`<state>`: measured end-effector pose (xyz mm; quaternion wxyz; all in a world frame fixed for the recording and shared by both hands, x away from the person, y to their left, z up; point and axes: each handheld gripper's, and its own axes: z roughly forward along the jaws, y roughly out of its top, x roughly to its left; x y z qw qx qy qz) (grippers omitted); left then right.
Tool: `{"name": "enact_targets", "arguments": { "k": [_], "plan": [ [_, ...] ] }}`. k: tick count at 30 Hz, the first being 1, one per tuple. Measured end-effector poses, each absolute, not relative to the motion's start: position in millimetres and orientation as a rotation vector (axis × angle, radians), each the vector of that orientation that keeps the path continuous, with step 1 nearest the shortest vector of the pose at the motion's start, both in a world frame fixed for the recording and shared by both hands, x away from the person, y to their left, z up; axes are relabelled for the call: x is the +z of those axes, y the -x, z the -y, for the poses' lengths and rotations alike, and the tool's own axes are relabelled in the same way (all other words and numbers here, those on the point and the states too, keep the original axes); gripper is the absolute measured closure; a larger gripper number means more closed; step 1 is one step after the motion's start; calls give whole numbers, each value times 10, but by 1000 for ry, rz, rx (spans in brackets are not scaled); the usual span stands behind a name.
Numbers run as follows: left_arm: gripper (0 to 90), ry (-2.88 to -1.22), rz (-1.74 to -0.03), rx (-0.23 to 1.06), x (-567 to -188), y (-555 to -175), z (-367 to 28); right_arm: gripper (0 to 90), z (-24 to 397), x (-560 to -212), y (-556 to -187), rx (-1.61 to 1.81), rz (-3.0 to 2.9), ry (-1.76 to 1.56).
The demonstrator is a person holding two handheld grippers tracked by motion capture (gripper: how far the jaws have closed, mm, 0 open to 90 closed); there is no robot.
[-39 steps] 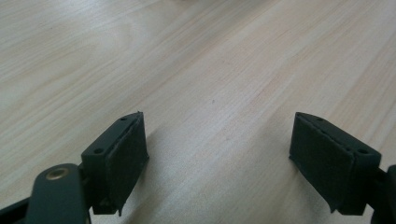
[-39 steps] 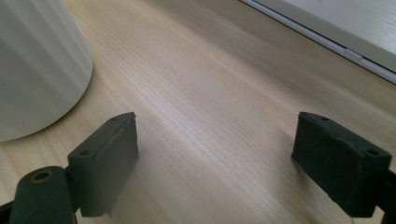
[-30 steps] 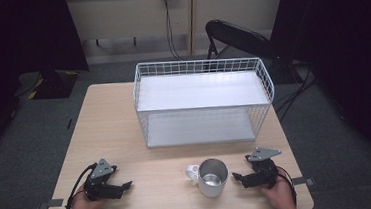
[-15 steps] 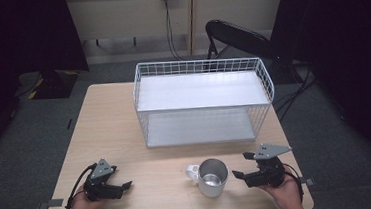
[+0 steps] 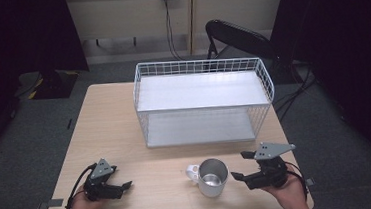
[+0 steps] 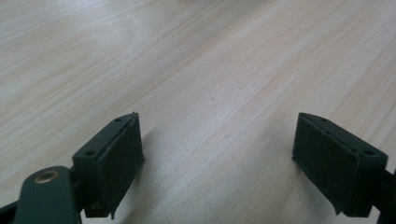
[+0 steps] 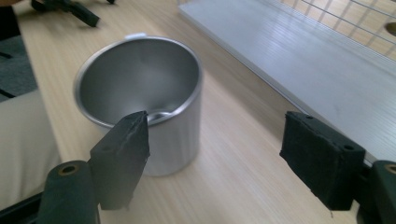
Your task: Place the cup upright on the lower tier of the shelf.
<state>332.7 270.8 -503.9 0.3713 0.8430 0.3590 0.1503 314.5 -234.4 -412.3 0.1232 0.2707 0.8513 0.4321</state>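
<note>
A steel mug (image 5: 212, 176) with a white handle stands upright and empty near the table's front edge; up close, the mug (image 7: 140, 93) sits just beyond my right gripper's left jaw. My right gripper (image 5: 239, 165) hovers to the right of the mug, pointing at it, open (image 7: 217, 149). Its jaws have just been closing a little, with nothing between them. My left gripper (image 5: 121, 177) rests at the front left, open (image 6: 217, 163) over bare wood, and also shows far off as the left gripper (image 7: 65, 7).
A white wire basket (image 5: 200, 63) with two shelf boards lies on its side across the back of the wooden table (image 5: 105, 126); its lower board (image 7: 299, 51) lies just right of the mug. A black chair (image 5: 238, 37) stands behind the table.
My right gripper has risen off the table beside the mug, and its jaws look slightly narrower. The left gripper and the mug have stayed put.
</note>
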Motion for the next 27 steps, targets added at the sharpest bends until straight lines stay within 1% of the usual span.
{"name": "enact_targets", "arguments": {
  "k": [12,27],
  "plan": [
    [155,-2161,-921,386,-5039,-3326,-2708,228,2064,-4011,-3086,1327,-2546,-694],
    [154,-2161,-923,386,-5039,-3325,-2707,239,1824,-4019,-3042,1339,-2620,-614]
  ]
}}
